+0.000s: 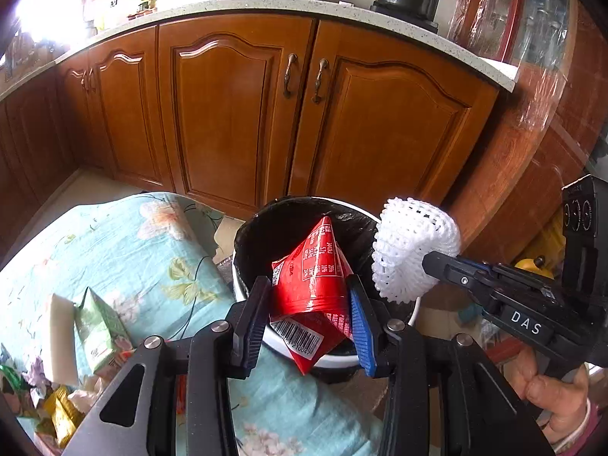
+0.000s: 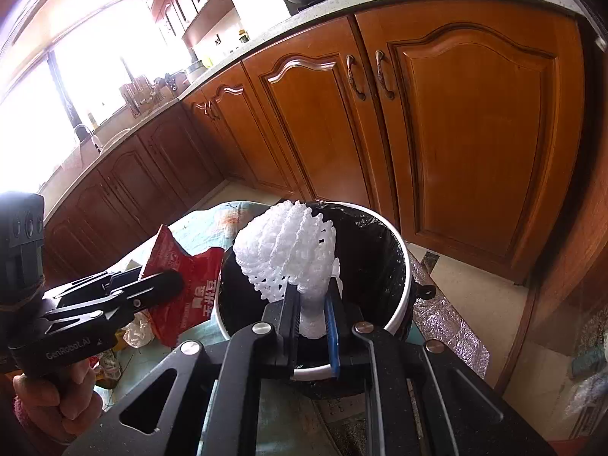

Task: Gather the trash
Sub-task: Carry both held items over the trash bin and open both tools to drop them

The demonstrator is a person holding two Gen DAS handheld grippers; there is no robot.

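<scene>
My left gripper point(image 1: 309, 288) is shut on a red snack wrapper point(image 1: 311, 281) and holds it over the near rim of a white bin with a black liner point(image 1: 250, 228). My right gripper point(image 2: 311, 296) is shut on a white foam fruit net point(image 2: 288, 247) and holds it above the same bin point(image 2: 380, 250). The net also shows in the left wrist view point(image 1: 410, 247), at the bin's right rim. The red wrapper shows in the right wrist view point(image 2: 190, 281), left of the bin.
A table with a floral blue cloth point(image 1: 152, 266) stands left of the bin, with a green carton point(image 1: 100, 326), a white block point(image 1: 59, 338) and gold wrappers point(image 1: 64, 414) on it. Wooden cabinets point(image 1: 235, 114) stand behind the bin. Bubble foil point(image 2: 448, 315) lies on the floor.
</scene>
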